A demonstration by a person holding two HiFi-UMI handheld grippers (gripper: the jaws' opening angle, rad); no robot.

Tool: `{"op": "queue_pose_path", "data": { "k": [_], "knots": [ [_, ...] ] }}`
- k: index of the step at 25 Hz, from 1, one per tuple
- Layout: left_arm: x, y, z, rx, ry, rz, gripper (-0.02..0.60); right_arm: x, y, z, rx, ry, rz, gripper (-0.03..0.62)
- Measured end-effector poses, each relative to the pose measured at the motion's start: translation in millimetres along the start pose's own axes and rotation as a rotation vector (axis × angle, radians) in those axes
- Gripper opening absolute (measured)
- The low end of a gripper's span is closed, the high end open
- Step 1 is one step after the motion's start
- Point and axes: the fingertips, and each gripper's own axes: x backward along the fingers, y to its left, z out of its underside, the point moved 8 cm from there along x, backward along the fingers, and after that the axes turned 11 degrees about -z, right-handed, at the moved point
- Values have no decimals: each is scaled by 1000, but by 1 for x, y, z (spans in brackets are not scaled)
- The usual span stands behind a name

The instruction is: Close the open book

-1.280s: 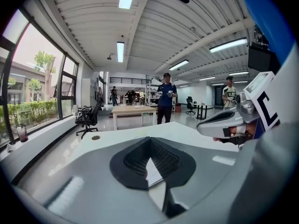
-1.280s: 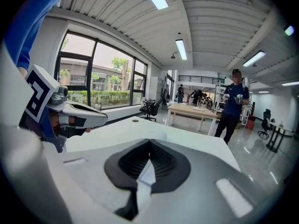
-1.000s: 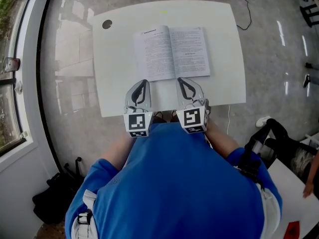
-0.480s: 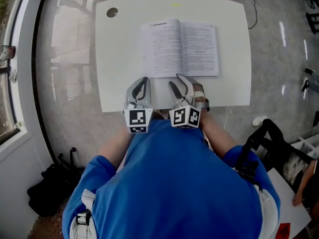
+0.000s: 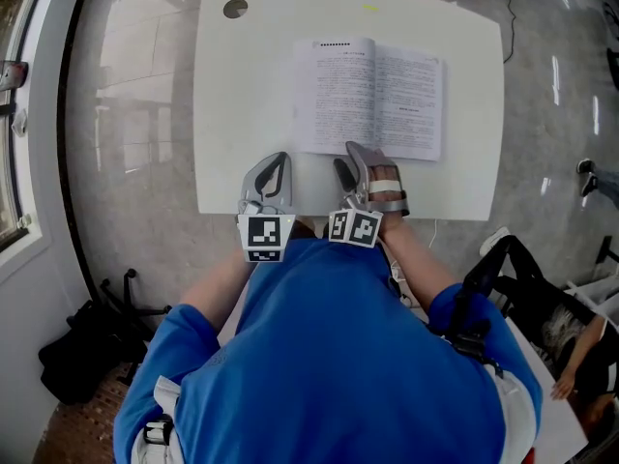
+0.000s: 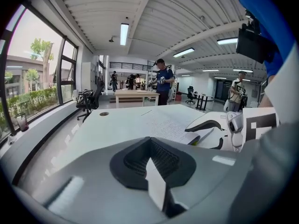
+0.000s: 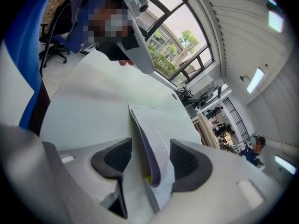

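An open book point(image 5: 368, 100) lies flat on the white table point(image 5: 242, 95), pages up. My right gripper point(image 5: 348, 155) is at the book's near edge, close to the spine. Its jaws are opening, and in the right gripper view the book's near edge point(image 7: 154, 134) stands between the pads point(image 7: 187, 164) without being pressed. My left gripper point(image 5: 276, 159) hovers over bare table just left of the book's near corner, its jaws shut on nothing. The left gripper view shows its own tips point(image 6: 150, 141), the book point(image 6: 163, 122) ahead and the right gripper point(image 6: 210, 132) beside it.
A round dark hole point(image 5: 235, 8) marks the table's far left corner, and a small yellow mark point(image 5: 370, 8) sits beyond the book. A black bag point(image 5: 73, 356) lies on the floor at the left. Windows run along the left wall.
The right gripper rolled, opened its jaws and came down onto the book's near edge. The left gripper sank slightly toward the table.
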Motion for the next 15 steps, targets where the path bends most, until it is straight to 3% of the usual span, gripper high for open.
{"op": "queue_pose_path", "data": {
  "k": [15],
  "knots": [
    [4,33,18,46,27,-38,6,-29,-1,-34,41,-23,74,247]
  ]
}}
